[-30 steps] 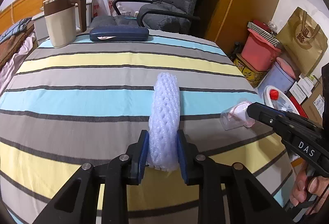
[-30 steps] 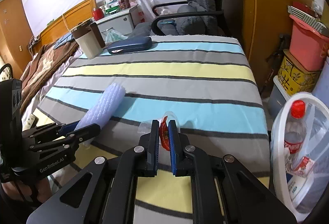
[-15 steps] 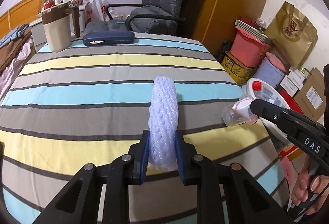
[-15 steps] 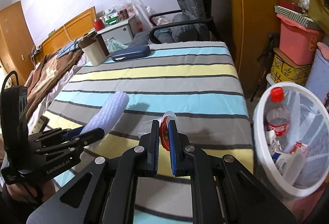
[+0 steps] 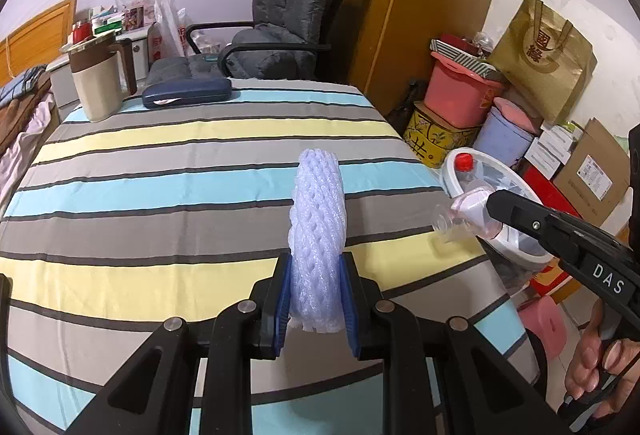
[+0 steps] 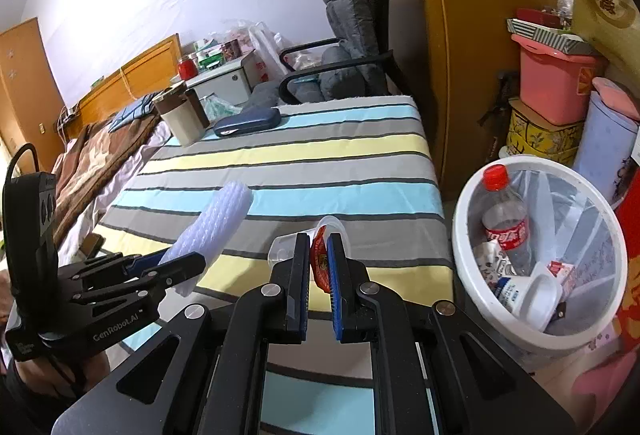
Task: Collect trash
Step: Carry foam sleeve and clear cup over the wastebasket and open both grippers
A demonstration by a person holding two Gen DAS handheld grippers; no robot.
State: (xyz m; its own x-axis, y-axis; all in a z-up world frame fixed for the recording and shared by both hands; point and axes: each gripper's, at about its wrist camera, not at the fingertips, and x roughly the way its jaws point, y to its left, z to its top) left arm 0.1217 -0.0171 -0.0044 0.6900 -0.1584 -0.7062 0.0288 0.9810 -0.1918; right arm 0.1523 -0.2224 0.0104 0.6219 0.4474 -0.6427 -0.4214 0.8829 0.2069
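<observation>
On my left, my left gripper (image 5: 316, 299) is clamped on the near end of a white foam net sleeve (image 5: 318, 219). Its blue pads (image 5: 282, 305) dent the mesh on both sides, and the rest of it stands out ahead of the jaws above the striped tablecloth (image 5: 160, 171). I judge it feather-light, soft and springy. It squashes rather than slips, so a grip near one end is enough, though the free length may wobble. Since a second ago these jaws have closed a little further on the foam.

Further right, my right gripper (image 6: 319, 275) is pinched tight on a crumpled clear plastic cup (image 6: 300, 241) with a red wrapper (image 6: 319, 261) caught between the pads. It hangs over the table's right edge. The cup looks thin, slick and easily crushed. Taking it flattened, wall and wrapper together, seems the safe hold to me.

Furthest right, on the floor beside the table, stands the white waste bin (image 6: 464, 235), lined with a clear bag. It already holds a cola bottle (image 6: 504, 223) and other scraps.

Against the earlier views, both hands have risen and swung towards that bin. It now fills far more of the right wrist view, and its whole mouth shows. The beige jug (image 5: 100, 79) and the dark blue case (image 5: 186, 95) sit further off at the far end.
</observation>
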